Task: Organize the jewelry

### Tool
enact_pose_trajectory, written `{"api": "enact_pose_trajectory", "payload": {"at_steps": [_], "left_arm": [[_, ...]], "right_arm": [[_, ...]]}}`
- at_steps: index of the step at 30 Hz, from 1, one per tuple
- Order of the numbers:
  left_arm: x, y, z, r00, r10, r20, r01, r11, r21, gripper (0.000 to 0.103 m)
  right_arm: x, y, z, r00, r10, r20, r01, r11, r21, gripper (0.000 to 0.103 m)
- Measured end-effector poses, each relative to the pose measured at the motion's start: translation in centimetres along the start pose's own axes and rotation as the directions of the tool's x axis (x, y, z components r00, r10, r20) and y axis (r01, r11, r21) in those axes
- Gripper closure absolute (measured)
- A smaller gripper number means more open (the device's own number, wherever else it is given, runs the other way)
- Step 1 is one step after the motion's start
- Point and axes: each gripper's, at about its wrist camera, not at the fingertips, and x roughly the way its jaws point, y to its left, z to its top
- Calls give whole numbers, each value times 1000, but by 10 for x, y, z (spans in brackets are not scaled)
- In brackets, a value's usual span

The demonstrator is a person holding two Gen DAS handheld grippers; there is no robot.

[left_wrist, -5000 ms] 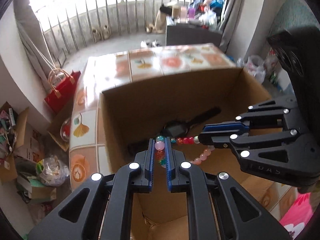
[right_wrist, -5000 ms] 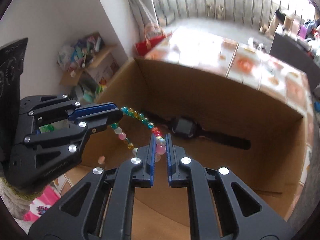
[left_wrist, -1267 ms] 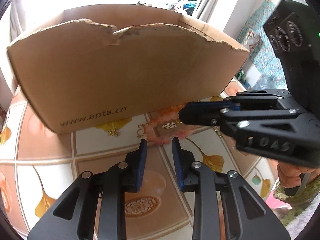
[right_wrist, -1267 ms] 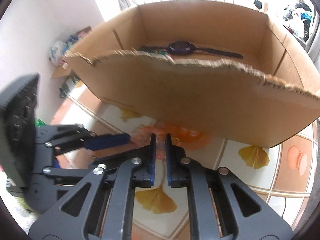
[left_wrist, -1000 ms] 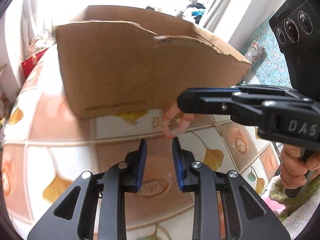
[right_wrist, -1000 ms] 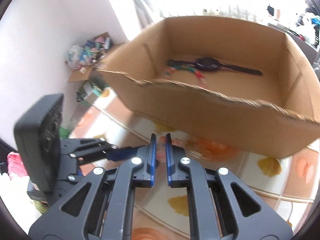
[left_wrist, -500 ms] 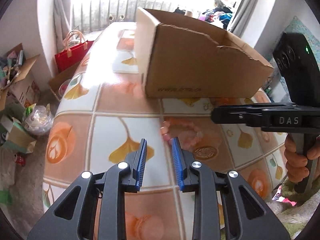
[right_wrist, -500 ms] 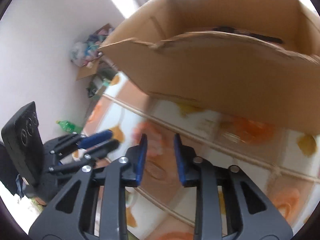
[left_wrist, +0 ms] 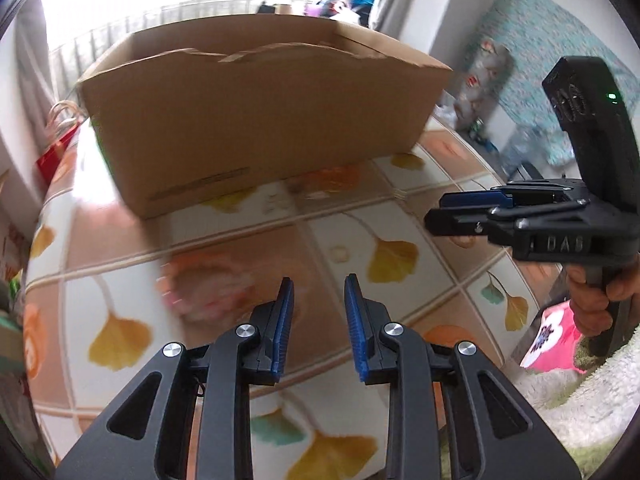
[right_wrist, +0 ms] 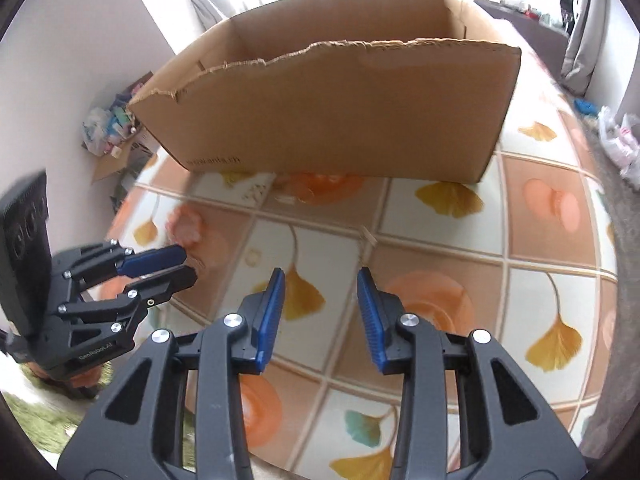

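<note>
Left gripper (left_wrist: 318, 292) jaws apart and empty over tiled tabletop (left_wrist: 400, 216), right gripper (right_wrist: 320, 284) jaws opening, nothing between them, blurred pink bracelet (left_wrist: 208, 288) on table just left of left fingers, cardboard box (right_wrist: 340, 108) behind

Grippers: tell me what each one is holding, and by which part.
Nothing. The left hand-held gripper is open and empty; the right hand-held gripper is opening, with only tabletop between its jaws.

Black grippers (left_wrist: 319, 322), blue ribbed pads (right_wrist: 271, 316) (silver screws)
</note>
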Motion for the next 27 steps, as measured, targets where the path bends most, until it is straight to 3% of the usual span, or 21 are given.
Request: {"api": "enact_pose_trajectory", "payload": {"at_steps": [7, 17, 27], "left_arm": [[19, -13, 10, 1000, 1, -27, -1, 1000, 30, 77], [27, -12, 14, 998, 31, -46, -30, 999, 19, 77], [35, -25, 17, 995, 97, -31, -93, 990, 106, 77]], "right_arm": [[0, -12, -8, 996, -82, 38, 82, 997, -8, 68], [11, -24, -2, 998, -28, 51, 27, 999, 21, 68], [9, -23, 2, 997, -5, 78, 2, 999, 36, 68]]}}
